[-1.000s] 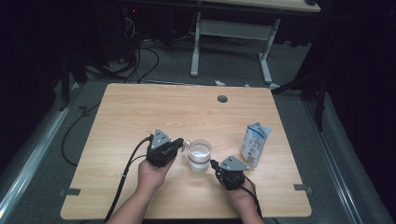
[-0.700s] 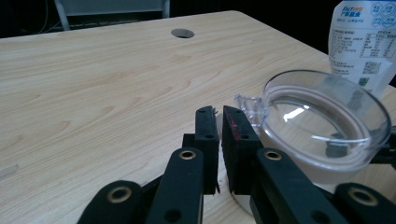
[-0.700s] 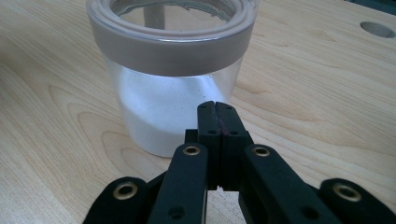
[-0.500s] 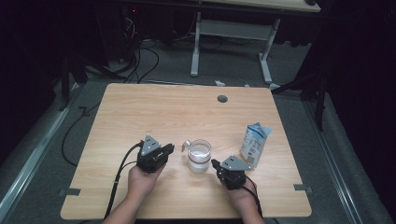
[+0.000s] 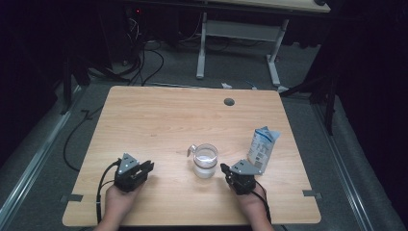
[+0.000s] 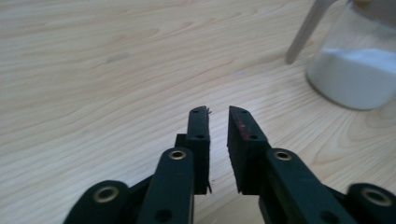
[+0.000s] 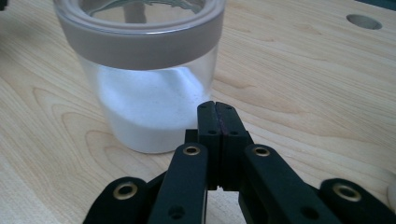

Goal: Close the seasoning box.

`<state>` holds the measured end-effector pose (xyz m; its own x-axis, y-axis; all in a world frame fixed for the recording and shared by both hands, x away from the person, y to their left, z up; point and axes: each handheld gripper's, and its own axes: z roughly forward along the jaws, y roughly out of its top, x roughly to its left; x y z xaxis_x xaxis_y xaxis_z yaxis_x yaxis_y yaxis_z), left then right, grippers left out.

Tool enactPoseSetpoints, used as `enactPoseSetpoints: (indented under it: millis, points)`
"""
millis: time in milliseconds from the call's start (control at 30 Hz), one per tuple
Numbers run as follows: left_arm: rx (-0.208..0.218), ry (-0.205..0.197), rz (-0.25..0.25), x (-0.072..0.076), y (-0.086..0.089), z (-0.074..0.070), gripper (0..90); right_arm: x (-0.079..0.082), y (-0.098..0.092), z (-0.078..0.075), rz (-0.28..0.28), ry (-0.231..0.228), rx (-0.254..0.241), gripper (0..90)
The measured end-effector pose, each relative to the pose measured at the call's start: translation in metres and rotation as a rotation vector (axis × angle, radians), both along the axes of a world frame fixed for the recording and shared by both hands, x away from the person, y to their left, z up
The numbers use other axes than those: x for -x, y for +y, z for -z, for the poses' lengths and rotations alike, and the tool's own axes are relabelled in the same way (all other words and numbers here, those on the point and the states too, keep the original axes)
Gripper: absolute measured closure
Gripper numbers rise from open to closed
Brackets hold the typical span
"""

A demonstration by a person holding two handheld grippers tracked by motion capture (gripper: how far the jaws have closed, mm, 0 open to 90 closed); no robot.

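Observation:
A clear glass jar [image 5: 205,161] holding white powder stands near the table's front middle, and a pale handle [image 5: 191,150] sticks up at its left rim. My left gripper [image 5: 148,167] lies well left of the jar, low over the wood. Its jaws have just been opening and now stand a narrow gap apart with nothing between them [image 6: 218,112]. In the left gripper view the jar [image 6: 359,70] and handle [image 6: 306,30] sit at the upper right. My right gripper [image 5: 224,169] rests just right of the jar, shut on nothing [image 7: 215,105], with the jar [image 7: 144,70] close ahead.
A blue and white carton [image 5: 262,144] stands upright right of the jar, behind my right hand. A round cable hole [image 5: 229,101] sits near the wooden table's [image 5: 159,120] far edge. Grey tape marks [image 5: 70,198] lie at the front corners.
My left gripper has drawn away from the jar, leftward and toward the front edge, and sunk lower. Its jaws have parted slightly. The right gripper, jar and carton have not moved.

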<state>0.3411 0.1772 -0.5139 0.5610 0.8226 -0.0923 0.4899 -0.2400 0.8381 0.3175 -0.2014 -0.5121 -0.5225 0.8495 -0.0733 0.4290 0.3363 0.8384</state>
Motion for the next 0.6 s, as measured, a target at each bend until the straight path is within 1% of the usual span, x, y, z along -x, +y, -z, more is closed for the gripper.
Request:
enactPoseSetpoints:
  millis: [100,167,233,267,300,333,367,400,433,467,533,600]
  points:
    - [-0.042,-0.021,-0.021,0.004,0.015,0.0,70.1,-0.001,-0.004,0.0,0.013,0.002,-0.011,89.9]
    - [-0.049,-0.028,-0.044,0.008,0.024,0.002,63.8,-0.002,-0.007,-0.002,0.024,0.003,-0.023,90.0]
    - [-0.029,-0.02,-0.069,0.012,0.034,0.005,59.7,-0.004,-0.01,-0.003,0.036,0.003,-0.031,89.9]
    - [-0.029,-0.011,-0.07,0.013,0.037,0.006,57.0,-0.004,-0.01,-0.004,0.04,0.003,-0.03,89.9]
    - [-0.041,-0.012,-0.074,0.014,0.042,0.006,55.7,-0.005,-0.01,-0.004,0.041,-0.004,-0.026,89.9]
    - [-0.041,-0.014,-0.082,0.015,0.045,0.007,55.0,-0.006,-0.009,-0.006,0.044,-0.01,-0.019,89.9]
    - [-0.037,-0.011,-0.088,0.015,0.047,0.008,54.6,-0.007,-0.009,-0.007,0.044,-0.014,-0.017,89.9]
    - [-0.021,0.002,-0.094,0.014,0.051,0.009,54.2,-0.008,-0.008,-0.008,0.048,-0.018,-0.014,89.9]
    - [-0.013,0.009,-0.096,0.014,0.052,0.01,53.6,-0.009,-0.006,-0.009,0.051,-0.026,-0.002,89.9]
    - [-0.012,0.015,-0.098,0.014,0.053,0.011,53.1,-0.01,-0.005,-0.009,0.051,-0.031,-0.001,89.9]
    - [-0.023,0.012,-0.101,0.015,0.054,0.012,52.2,-0.013,-0.003,-0.011,0.055,-0.034,-0.008,89.9]
    - [-0.016,0.014,-0.102,0.016,0.055,0.012,51.6,-0.015,-0.001,-0.012,0.058,-0.041,-0.002,89.9]
